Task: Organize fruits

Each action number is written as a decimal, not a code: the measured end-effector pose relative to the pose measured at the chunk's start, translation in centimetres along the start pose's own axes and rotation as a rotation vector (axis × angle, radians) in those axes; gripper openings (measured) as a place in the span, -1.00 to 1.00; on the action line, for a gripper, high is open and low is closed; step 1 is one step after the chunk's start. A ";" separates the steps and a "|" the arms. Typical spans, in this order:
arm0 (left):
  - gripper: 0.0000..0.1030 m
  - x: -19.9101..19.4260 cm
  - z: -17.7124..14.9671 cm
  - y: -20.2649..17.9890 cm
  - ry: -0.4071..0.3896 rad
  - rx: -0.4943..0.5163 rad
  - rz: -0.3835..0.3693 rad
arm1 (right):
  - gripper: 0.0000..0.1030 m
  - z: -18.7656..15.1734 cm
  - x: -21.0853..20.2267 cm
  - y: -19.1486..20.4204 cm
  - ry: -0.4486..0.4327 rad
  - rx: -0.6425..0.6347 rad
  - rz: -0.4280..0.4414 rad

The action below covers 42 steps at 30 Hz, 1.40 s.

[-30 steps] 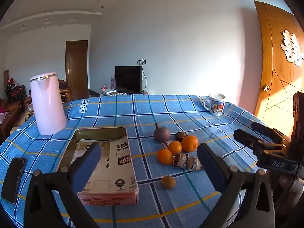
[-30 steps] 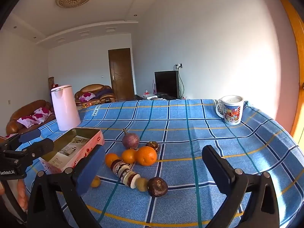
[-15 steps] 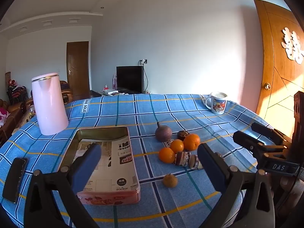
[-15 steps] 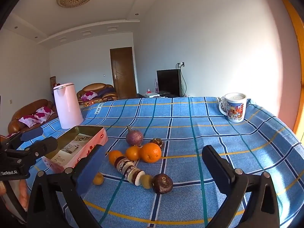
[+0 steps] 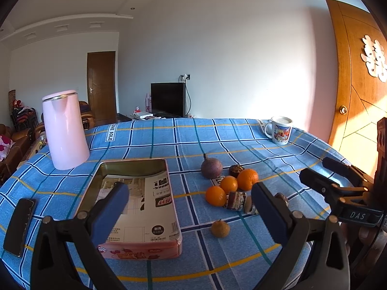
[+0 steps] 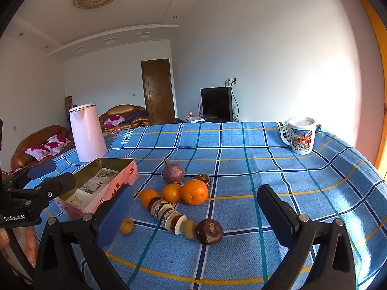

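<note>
Fruits lie in a cluster on the blue checked tablecloth: three oranges (image 5: 247,179) (image 6: 194,191), a purple round fruit (image 5: 211,168) (image 6: 173,173), a dark brown fruit (image 6: 209,231), a small yellow-brown fruit (image 5: 220,228) (image 6: 126,225) and a striped cane piece (image 6: 167,215). An open pink tin (image 5: 135,200) (image 6: 96,186) with a paper inside sits to their left. My left gripper (image 5: 188,205) is open and empty, above the table's near edge. My right gripper (image 6: 196,205) is open and empty, near the fruits.
A pink kettle (image 5: 64,130) (image 6: 87,133) stands at the back left. A printed mug (image 5: 280,130) (image 6: 301,135) stands at the back right. A black phone (image 5: 20,226) lies at the left edge. A wooden door (image 5: 358,91) is to the right.
Both grippers have drawn slightly closer to the table and fruits; the view shifted a little. Nothing on the table has moved.
</note>
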<state>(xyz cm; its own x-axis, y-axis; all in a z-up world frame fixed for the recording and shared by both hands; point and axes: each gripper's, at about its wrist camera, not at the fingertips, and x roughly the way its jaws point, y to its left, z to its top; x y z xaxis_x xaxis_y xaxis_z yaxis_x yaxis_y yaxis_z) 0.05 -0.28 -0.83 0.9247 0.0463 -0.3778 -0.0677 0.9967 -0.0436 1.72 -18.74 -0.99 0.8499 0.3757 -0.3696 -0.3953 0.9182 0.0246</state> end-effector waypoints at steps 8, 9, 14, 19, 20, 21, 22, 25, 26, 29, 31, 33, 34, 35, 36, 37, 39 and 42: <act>1.00 0.0 -0.2 0.1 0.000 -0.002 -0.001 | 0.98 -0.2 0.1 0.2 0.005 -0.002 0.005; 1.00 0.0 -0.2 0.1 0.000 -0.001 0.000 | 0.98 -0.2 0.2 0.2 0.007 -0.003 0.005; 1.00 0.1 -0.2 0.1 0.000 -0.002 0.000 | 0.98 -0.3 0.2 0.2 0.012 -0.001 0.009; 1.00 0.1 -0.2 0.0 0.002 -0.001 0.001 | 0.98 -0.4 0.3 0.3 0.017 -0.005 0.010; 1.00 0.1 -0.2 0.1 0.002 -0.002 0.001 | 0.98 -0.4 0.3 0.3 0.019 -0.005 0.011; 1.00 0.1 -0.2 0.0 0.002 -0.002 0.000 | 0.98 -0.4 0.3 0.3 0.020 -0.005 0.011; 1.00 0.0 -0.2 0.0 0.002 -0.003 0.000 | 0.98 -0.5 0.3 0.3 0.020 -0.006 0.011; 1.00 0.1 -0.2 0.0 0.004 -0.002 0.000 | 0.98 -0.5 0.4 0.3 0.024 -0.006 0.011; 1.00 0.1 -0.3 0.1 0.005 -0.002 0.000 | 0.98 -0.5 0.5 0.3 0.026 -0.006 0.011; 1.00 0.2 -0.3 0.1 0.006 -0.003 0.000 | 0.98 -0.5 0.5 0.4 0.029 -0.006 0.012; 1.00 0.2 -0.3 0.0 0.005 -0.003 -0.001 | 0.98 -0.5 0.6 0.4 0.030 -0.007 0.013; 1.00 0.1 -0.3 0.1 0.006 -0.002 0.000 | 0.98 -0.5 0.6 0.4 0.031 -0.008 0.013; 1.00 0.2 -0.3 0.1 0.006 -0.003 0.000 | 0.98 -0.5 0.6 0.4 0.031 -0.009 0.013; 1.00 0.2 -0.3 0.1 0.006 -0.003 -0.001 | 0.98 -0.5 0.6 0.4 0.031 -0.009 0.013; 1.00 0.2 -0.3 0.1 0.008 -0.002 0.000 | 0.98 -0.5 0.6 0.4 0.031 -0.009 0.013; 1.00 0.2 -0.3 0.1 0.009 -0.002 0.000 | 0.98 -0.5 0.6 0.4 0.032 -0.009 0.012; 1.00 0.3 -0.4 0.1 0.010 -0.002 0.001 | 0.98 -0.5 0.7 0.4 0.035 -0.009 0.011; 1.00 0.6 -0.5 0.0 0.016 0.001 -0.007 | 0.98 -0.7 0.9 0.3 0.039 -0.012 0.005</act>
<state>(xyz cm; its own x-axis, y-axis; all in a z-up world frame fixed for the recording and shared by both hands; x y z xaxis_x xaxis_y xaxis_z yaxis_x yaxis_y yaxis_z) 0.41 -0.27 -1.51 0.9191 0.0379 -0.3922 -0.0606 0.9971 -0.0457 2.13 -18.18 -1.95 0.8338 0.3752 -0.4051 -0.4040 0.9146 0.0156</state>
